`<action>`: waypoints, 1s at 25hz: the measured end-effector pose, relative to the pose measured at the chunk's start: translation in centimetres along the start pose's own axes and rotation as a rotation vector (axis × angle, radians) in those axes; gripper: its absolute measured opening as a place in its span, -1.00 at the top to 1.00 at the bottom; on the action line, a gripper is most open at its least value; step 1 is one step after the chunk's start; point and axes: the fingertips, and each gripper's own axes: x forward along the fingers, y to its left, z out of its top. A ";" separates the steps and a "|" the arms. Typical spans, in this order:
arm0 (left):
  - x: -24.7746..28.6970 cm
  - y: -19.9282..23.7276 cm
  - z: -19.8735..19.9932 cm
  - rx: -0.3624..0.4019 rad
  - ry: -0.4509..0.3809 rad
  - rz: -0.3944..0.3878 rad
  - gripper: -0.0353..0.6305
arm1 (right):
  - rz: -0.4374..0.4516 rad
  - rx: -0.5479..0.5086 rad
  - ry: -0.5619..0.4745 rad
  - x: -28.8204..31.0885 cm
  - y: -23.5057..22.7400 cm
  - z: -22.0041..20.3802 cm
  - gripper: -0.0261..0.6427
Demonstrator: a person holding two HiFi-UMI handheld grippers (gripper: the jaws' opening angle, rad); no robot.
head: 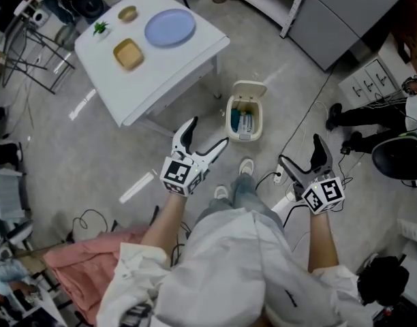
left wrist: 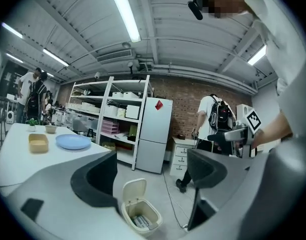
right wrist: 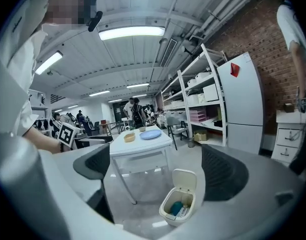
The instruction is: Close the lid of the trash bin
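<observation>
Your left tool [head: 207,135] hangs over the floor, jaws apart and nothing between them. Just ahead and a little to its right, the one trash bin [head: 243,137] stands on the floor beside the worktop [head: 174,63], its single lid [head: 249,89] tipped up at the far end and its long axis running away from you. Your right tool [head: 302,159], likewise spread and empty, is farther off, so the left of the two looks nearer.

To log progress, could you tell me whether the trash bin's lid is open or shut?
Open: the lid is raised at the back of the trash bin, with contents visible inside.
</observation>
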 end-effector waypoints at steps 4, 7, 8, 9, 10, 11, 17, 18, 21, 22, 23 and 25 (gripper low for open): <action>4.7 1.3 -1.4 0.024 0.046 -0.015 -0.42 | 0.024 -0.006 0.042 3.5 -3.7 -1.3 -0.80; 8.6 2.4 -3.0 0.061 0.091 -0.010 -0.42 | 0.049 0.003 0.064 6.4 -7.3 -2.3 -0.80; 10.0 2.8 -3.7 0.073 0.109 -0.007 -0.42 | 0.054 0.006 0.071 7.4 -8.6 -2.8 -0.79; 11.5 3.2 -4.5 0.082 0.126 -0.002 -0.42 | 0.061 0.008 0.078 8.5 -10.0 -3.3 -0.79; 12.8 3.7 -5.3 0.088 0.140 0.004 -0.42 | 0.070 0.010 0.084 9.6 -11.3 -3.8 -0.79; 14.1 4.3 -6.1 0.094 0.150 0.012 -0.42 | 0.081 0.009 0.091 10.8 -12.6 -4.3 -0.79; 20.0 8.0 -12.1 0.092 0.182 0.037 -0.42 | 0.112 -0.013 0.158 17.8 -18.5 -10.0 -0.79; 20.9 8.7 -13.2 0.091 0.184 0.038 -0.42 | 0.109 -0.015 0.168 18.9 -19.3 -11.2 -0.79; 24.1 10.9 -16.7 0.080 0.192 0.038 -0.42 | 0.088 -0.033 0.188 22.6 -22.3 -14.9 -0.78; 25.2 11.7 -17.9 0.075 0.192 0.038 -0.42 | 0.078 -0.035 0.189 23.9 -23.2 -16.1 -0.77; 26.1 12.5 -19.0 0.074 0.191 0.038 -0.42 | 0.069 -0.031 0.188 25.3 -24.0 -17.2 -0.76; 27.7 13.6 -21.0 0.092 0.197 0.031 -0.42 | 0.057 -0.018 0.182 27.6 -25.2 -19.2 -0.74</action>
